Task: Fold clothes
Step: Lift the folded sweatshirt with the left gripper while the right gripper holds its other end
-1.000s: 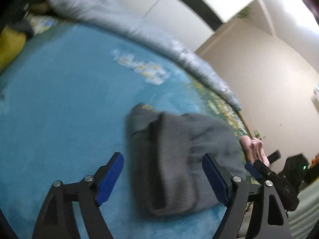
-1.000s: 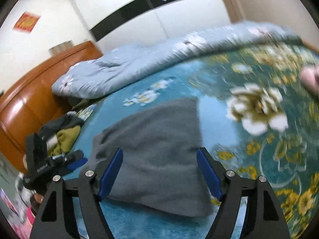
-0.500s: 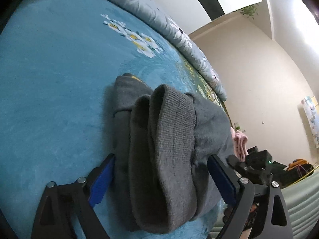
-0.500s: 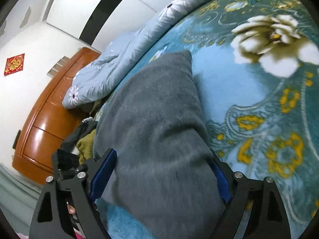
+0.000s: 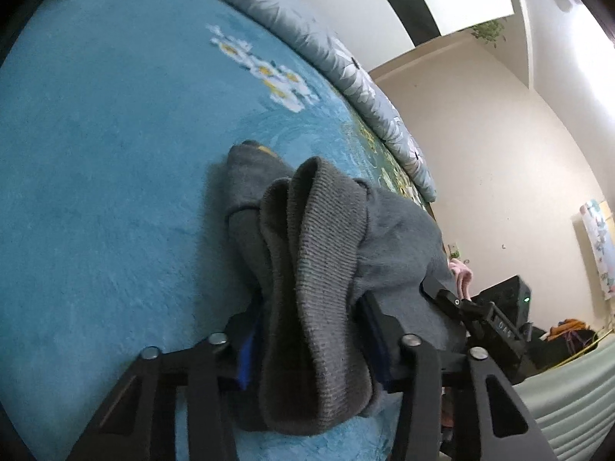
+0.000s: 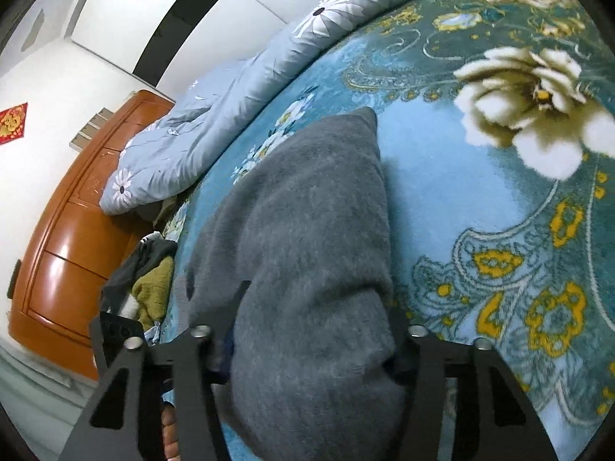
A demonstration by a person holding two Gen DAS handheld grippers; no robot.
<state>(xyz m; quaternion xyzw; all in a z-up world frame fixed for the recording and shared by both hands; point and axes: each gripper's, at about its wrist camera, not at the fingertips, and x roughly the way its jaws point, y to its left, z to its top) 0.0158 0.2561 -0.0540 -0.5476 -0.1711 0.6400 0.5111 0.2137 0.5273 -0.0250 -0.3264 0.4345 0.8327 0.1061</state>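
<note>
White marking on black gripper body (image 5: 501,331), 4 o'clock in left wrist view: too blurred to read.

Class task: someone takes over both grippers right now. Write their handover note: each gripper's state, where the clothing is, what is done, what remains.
Left gripper: has just closed on the ribbed end of the grey garment.
Right gripper: has just closed on the garment's plain bunched end.
The garment lies partly folded on the blue floral blanket.
Done: both ends gripped.
Left: probably lift, finish the fold, lay it flat. More clothes are piled by the headboard.
</note>
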